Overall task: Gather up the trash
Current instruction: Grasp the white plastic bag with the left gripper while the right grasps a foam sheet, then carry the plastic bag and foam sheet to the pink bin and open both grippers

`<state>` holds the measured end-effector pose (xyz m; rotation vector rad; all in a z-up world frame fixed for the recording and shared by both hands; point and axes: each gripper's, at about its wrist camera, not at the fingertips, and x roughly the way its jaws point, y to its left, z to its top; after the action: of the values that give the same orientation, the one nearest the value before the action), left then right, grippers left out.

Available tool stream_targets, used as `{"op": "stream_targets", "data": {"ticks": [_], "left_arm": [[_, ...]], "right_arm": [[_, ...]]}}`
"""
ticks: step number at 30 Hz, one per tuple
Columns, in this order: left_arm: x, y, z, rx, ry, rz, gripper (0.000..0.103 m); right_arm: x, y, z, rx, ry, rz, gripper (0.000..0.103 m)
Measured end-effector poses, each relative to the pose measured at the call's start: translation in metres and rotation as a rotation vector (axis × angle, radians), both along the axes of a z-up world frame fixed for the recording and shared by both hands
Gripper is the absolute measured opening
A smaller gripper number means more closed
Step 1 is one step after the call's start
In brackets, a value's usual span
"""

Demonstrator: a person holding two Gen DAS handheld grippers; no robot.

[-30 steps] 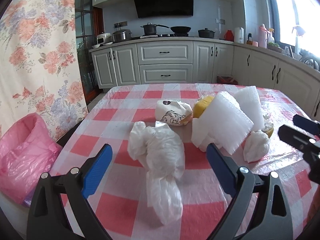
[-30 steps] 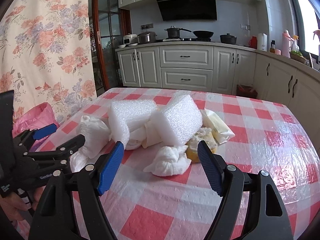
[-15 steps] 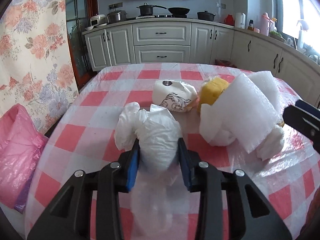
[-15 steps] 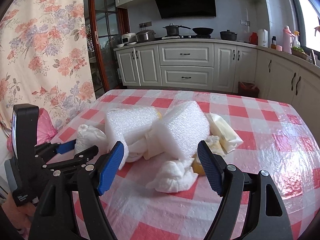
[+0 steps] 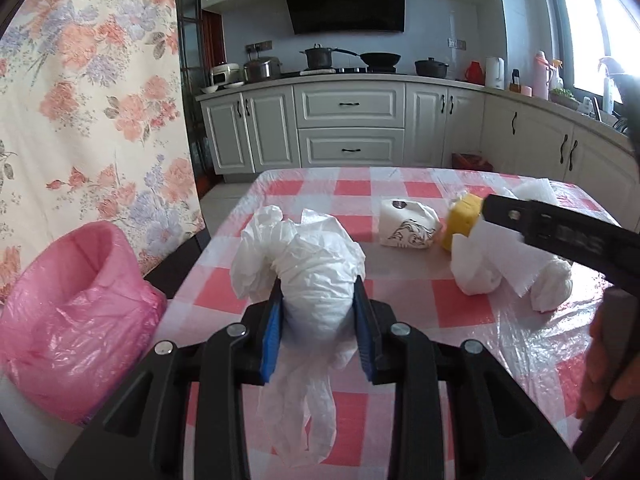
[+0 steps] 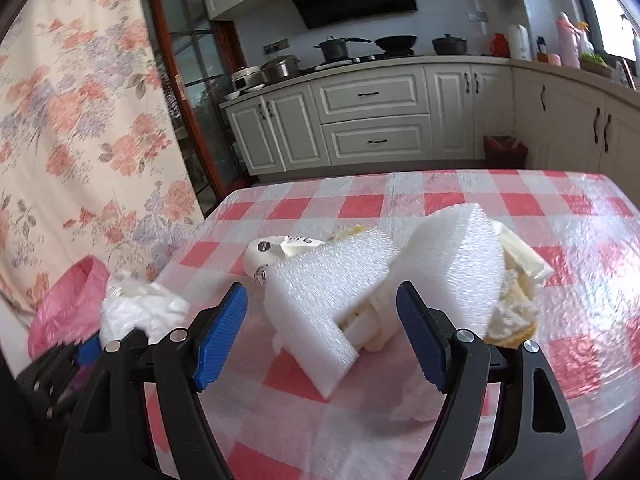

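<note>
My left gripper [image 5: 318, 330] is shut on a crumpled white plastic bag [image 5: 316, 272] and holds it above the checked table's left edge; the bag's tail hangs below. A pink-lined trash bin [image 5: 68, 300] stands left of the table, also in the right wrist view [image 6: 68, 304]. My right gripper [image 6: 320, 336] is open, its fingers on either side of a white foam block [image 6: 324, 292]. A second foam block [image 6: 452, 264], a printed white wrapper [image 5: 408, 228], a yellow sponge [image 5: 460, 220] and crumpled tissue [image 5: 552, 284] lie on the table.
The red-and-white checked table [image 6: 580, 280] has a clear plastic cover. A floral curtain [image 5: 92, 100] hangs at left behind the bin. Kitchen cabinets [image 5: 352, 128] and a stove with pots stand beyond the table. The right gripper's body [image 5: 560, 236] crosses the left view.
My left gripper closed on the white plastic bag and lifted it left toward the bin. My right gripper moved forward and now straddles the foam block.
</note>
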<state>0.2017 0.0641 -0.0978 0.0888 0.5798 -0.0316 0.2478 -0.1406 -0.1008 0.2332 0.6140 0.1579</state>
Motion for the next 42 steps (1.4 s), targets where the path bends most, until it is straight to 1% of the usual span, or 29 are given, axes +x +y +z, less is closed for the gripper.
{"op": "stream_targets", "data": {"ticks": [2,7,10,14,19,23,31,38,42], "left_arm": [[-0.002,0.002,0.0,-0.011,0.0,-0.003,0.031],[-0.007,0.011,-0.001,-0.021,-0.003,0.004,0.031],[-0.01,0.018,-0.003,-0.044,0.004,0.019,0.031],[-0.013,0.02,-0.004,-0.048,0.007,0.028,0.031],[-0.02,0.022,-0.004,-0.049,0.007,0.033,0.031],[-0.03,0.02,-0.006,-0.038,0.013,0.038,0.031],[-0.052,0.014,-0.006,-0.019,-0.007,0.036,0.031],[-0.068,0.014,0.005,-0.037,-0.027,0.026,0.031],[-0.079,0.018,0.011,-0.045,-0.039,0.022,0.031]], "right_arm": [[0.006,0.007,-0.003,-0.015,0.006,-0.026,0.074],[0.015,0.023,-0.015,-0.108,0.025,-0.05,0.074],[0.011,0.025,-0.018,-0.138,0.026,-0.04,0.059],[0.002,0.028,-0.018,-0.175,0.011,0.005,0.054],[-0.022,0.031,-0.015,-0.197,-0.012,0.091,0.053],[-0.041,0.033,-0.014,-0.231,-0.029,0.133,0.053],[-0.072,0.033,-0.005,-0.253,-0.079,0.175,0.053],[-0.095,0.036,0.007,-0.262,-0.127,0.198,0.053],[-0.102,0.037,0.01,-0.264,-0.139,0.213,0.053]]}}
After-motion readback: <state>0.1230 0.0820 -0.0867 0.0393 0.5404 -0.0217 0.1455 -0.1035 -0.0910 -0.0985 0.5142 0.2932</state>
